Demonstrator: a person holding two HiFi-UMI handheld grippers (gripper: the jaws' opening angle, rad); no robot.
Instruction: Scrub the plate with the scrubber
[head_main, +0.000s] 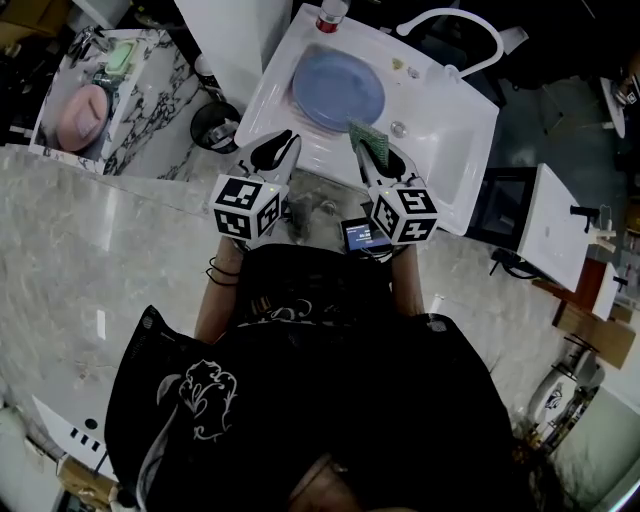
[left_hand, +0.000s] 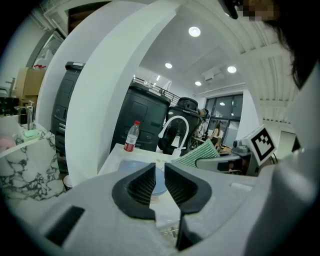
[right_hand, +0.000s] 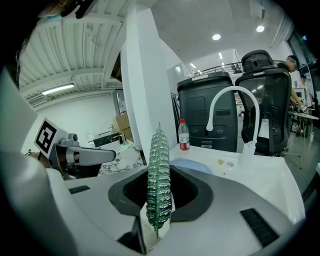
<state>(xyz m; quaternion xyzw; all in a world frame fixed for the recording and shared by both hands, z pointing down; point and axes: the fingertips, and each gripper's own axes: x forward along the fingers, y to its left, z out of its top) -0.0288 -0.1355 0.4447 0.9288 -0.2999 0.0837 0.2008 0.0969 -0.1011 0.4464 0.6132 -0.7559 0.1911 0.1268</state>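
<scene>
"Where is the round blue plate (head_main: 338, 90)?"

"It lies flat in the bowl of the white sink (head_main: 445, 135). A clear bottle with a red cap (head_main: 330, 12) stands on the far rim of the sink. A white bent tap (head_main: 455, 25) curves over the sink on the right."

"Who has the green scrubber (head_main: 366, 138)?"

"The right gripper (head_main: 376, 160) has it. Its fingers squeeze the scrubber from both sides. In the right gripper view the scrubber (right_hand: 159, 175) stands up thin, on its edge, and pokes out past the tips."

"Is it on the plate?"

"It is near the plate's edge, on the side close to the person. I cannot tell if it touches."

"What about the left gripper (head_main: 283, 150)?"

"It is over the near rim of the sink, beside the right one. Its fingers (left_hand: 141, 182) have only a thin gap between them, and nothing is in the gap. Through the gap you can see a bit of the plate, farther off."
</scene>
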